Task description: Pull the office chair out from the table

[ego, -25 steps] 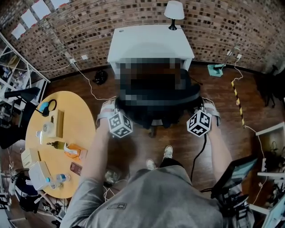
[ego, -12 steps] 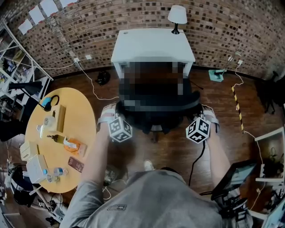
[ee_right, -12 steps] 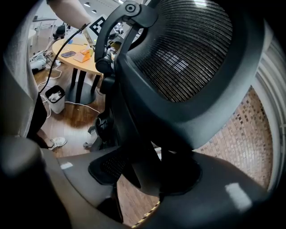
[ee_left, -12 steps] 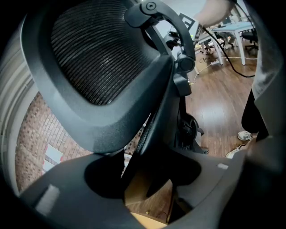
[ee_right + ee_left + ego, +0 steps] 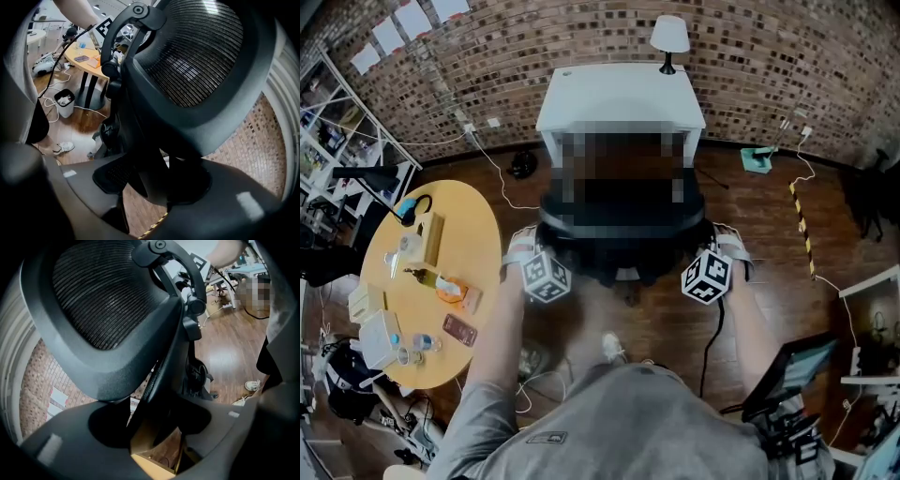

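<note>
Near the bottom of the head view was the person's grey shirt, with one white shoe [image 5: 612, 349] on the wood floor just above it. Higher up, the left tongs [image 5: 532, 246] and the right tongs [image 5: 719, 246] were held out, one at each side of the office chair [image 5: 623, 251]. In the left gripper view, the left tongs [image 5: 154, 427] were squeezed shut on the edge of the chair's black back. In the right gripper view, the right tongs [image 5: 159, 187] were clamped on the other edge.

The chair stood in the middle of the frame, its front still tucked close to the white desk [image 5: 621, 94]. A lamp [image 5: 669, 36] stood on the far side of that desk, by the brick wall [image 5: 487, 56]. A round yellow desk [image 5: 473, 253] sat at the left.

I think the pull was under way. The next move needs both tongs to keep a tight hold and draw back together, so the chair rolls straight.

A second before, two shoes showed; now only one did, so the person seemed to have stepped back. Both tongs sat a little lower in the frame. I could not tell how far the chair had rolled.
</note>
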`<state>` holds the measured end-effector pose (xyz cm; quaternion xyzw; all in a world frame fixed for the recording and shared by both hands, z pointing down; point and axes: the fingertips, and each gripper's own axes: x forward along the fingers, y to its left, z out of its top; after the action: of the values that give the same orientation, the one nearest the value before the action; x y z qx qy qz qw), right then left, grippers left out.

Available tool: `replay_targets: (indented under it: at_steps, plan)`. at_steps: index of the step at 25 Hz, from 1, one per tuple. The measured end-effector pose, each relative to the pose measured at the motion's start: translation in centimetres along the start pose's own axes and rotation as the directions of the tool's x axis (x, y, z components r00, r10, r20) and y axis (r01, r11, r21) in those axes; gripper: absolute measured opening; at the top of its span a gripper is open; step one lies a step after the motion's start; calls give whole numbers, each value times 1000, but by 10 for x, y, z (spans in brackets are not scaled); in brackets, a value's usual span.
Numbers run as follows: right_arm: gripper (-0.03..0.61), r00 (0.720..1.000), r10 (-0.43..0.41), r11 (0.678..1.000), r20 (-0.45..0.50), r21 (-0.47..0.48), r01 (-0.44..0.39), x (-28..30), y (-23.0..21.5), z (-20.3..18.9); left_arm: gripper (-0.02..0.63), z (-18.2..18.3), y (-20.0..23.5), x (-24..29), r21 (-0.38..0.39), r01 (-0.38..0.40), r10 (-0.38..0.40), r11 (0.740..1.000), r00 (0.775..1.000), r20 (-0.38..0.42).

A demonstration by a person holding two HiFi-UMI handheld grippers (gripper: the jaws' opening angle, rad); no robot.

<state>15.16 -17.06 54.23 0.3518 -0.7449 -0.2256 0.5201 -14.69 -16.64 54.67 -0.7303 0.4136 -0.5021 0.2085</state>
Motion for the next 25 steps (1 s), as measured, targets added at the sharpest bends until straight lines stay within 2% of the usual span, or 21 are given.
replay_targets:
  at_steps: [12, 25]
  plan:
    - [256, 1000, 1, 1000, 20, -13, 0, -36, 26, -2, 272, -3, -25, -37, -14, -8, 7, 1000, 1000, -23]
    - [259, 1000, -10, 1000, -9, 14, 10, -56, 47, 1, 270, -8, -38, -62, 13, -18, 18, 1000, 999, 35]
